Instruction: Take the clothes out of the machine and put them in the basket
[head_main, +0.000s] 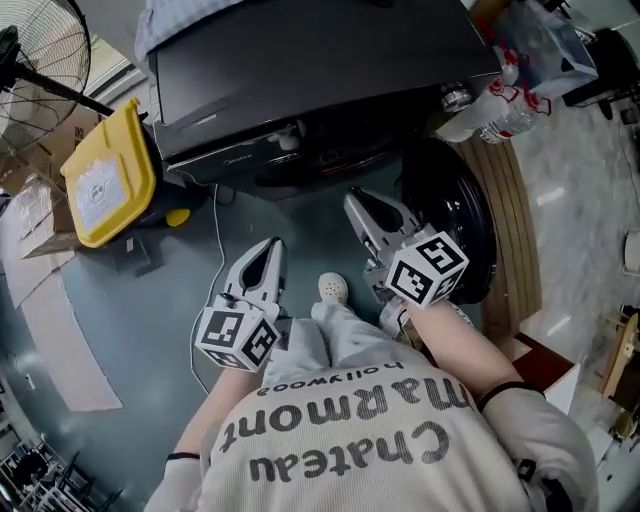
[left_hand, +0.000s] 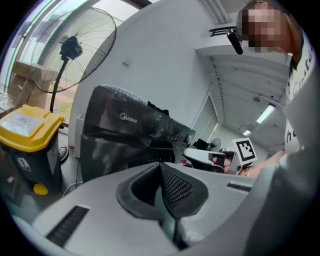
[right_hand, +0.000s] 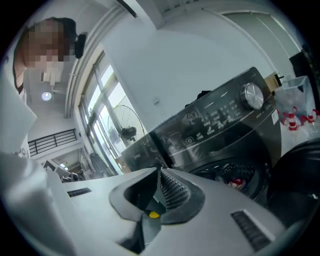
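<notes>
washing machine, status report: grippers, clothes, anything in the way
Left gripper and right gripper shut, empty, short of the washing machine. Door open, clothes still inside. Nothing seen in the way.

Floor (head_main: 150, 300), grey-green: black washing machine (head_main: 320, 70), yellow-lidded bin (head_main: 105, 175), white cable (head_main: 218, 250), flattened cardboard (head_main: 30, 215), white clog (head_main: 333, 290).

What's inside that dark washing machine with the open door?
The washing machine holds a small red and white bit of clothing in its drum. The rest is dark, and the right gripper covers the lower part, so how much is there cannot be seen.
</notes>
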